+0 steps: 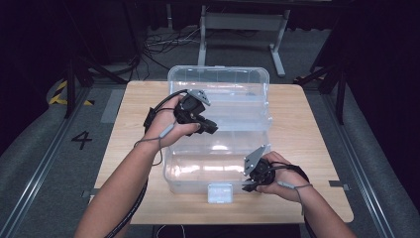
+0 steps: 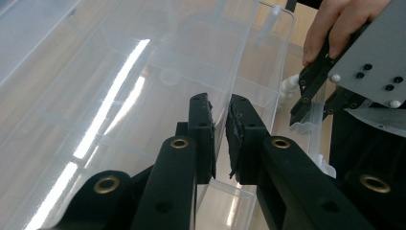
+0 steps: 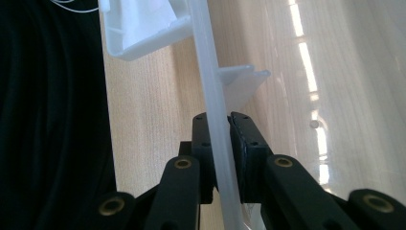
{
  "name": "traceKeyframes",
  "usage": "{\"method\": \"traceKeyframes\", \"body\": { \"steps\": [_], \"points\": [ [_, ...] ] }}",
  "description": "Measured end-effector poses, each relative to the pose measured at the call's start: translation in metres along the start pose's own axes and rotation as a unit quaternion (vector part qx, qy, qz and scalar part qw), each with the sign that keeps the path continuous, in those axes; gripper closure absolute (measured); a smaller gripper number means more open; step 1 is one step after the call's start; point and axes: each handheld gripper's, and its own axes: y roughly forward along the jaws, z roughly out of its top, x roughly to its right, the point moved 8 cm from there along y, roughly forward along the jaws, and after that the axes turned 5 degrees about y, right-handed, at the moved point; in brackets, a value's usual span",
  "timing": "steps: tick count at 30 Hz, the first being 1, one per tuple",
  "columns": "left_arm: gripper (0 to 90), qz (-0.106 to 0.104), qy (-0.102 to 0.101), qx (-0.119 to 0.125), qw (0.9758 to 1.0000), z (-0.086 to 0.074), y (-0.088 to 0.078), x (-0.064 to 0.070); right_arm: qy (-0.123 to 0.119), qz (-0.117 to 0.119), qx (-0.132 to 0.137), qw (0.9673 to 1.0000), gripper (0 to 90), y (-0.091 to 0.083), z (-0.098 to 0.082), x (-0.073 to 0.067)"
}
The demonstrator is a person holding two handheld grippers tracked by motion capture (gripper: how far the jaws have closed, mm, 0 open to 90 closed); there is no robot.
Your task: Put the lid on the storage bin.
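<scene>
Lid (image 1: 218,171) edge clamped by right claw (image 1: 249,187); left claw (image 1: 212,127) clamped on rim.

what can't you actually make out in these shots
- High view: the jaw tips of the right hand-held gripper are too small and dark to tell whether they pinch the clear plastic bin.
- High view: the white clip at the bin's near edge is too blurred to read.
- Left gripper view: the left hand-held gripper straddles a clear wall; glare hides what lies behind it.
- Right gripper view: the top edge cuts off the white part.
</scene>
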Motion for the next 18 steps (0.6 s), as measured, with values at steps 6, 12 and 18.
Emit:
{"method": "traceKeyframes", "body": {
  "steps": [6, 12, 18],
  "points": [
    [81.7, -0.002, 0.007, -0.007, 0.9999, -0.001, 0.0, 0.005, -0.001, 0.0, 0.0, 1.0, 81.3, 0.0, 0.0, 0.0],
    [82.0, -0.003, 0.01, -0.01, 0.9999, -0.003, 0.0, 0.011, 0.001, -0.002, -0.003, 1.0, 81.5, 0.0, -0.001, 0.0],
    [82.0, -0.008, 0.012, -0.012, 0.9998, -0.005, 0.0, 0.016, -0.003, -0.003, -0.004, 1.0, 81.6, 0.0, -0.001, 0.0]
  ]
}}
